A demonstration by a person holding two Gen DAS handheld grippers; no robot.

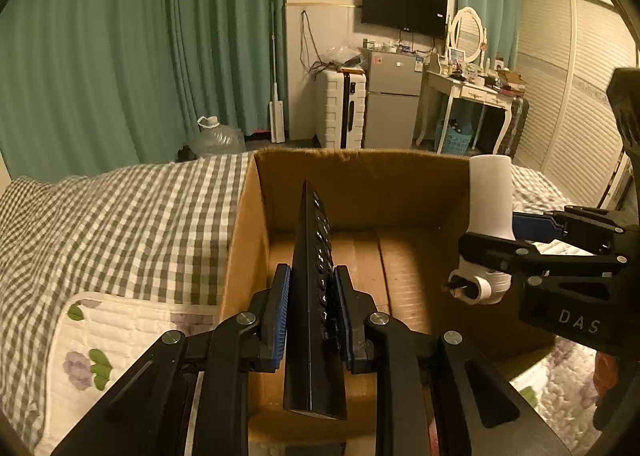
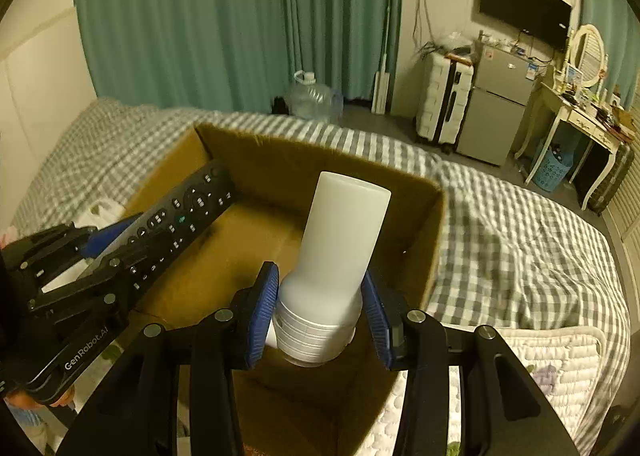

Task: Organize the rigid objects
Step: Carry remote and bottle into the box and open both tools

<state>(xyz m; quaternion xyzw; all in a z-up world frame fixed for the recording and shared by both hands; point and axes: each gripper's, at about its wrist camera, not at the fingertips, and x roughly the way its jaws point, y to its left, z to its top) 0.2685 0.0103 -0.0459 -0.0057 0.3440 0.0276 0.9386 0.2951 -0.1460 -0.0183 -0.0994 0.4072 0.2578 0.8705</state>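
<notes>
My left gripper (image 1: 310, 296) is shut on a long black remote control (image 1: 314, 276), held on edge with its buttons facing right, above an open cardboard box (image 1: 360, 176). The remote (image 2: 180, 216) also shows in the right wrist view, reaching over the box's left wall. My right gripper (image 2: 320, 296) is shut on the ribbed base of a white cylindrical bottle-like object (image 2: 344, 228), which sticks out over the box (image 2: 320, 152). In the left wrist view that white object (image 1: 490, 204) hangs over the box's right wall, in the right gripper (image 1: 492, 260). The box interior looks bare.
The box sits on a bed with a grey checked cover (image 1: 120, 216) and a floral quilt (image 2: 540, 360). Beyond the bed are green curtains, a water jug (image 1: 216, 136), a white suitcase (image 1: 344, 112), a small fridge (image 1: 394, 100), a dressing table (image 1: 476, 96) and a blue basket (image 2: 554, 170).
</notes>
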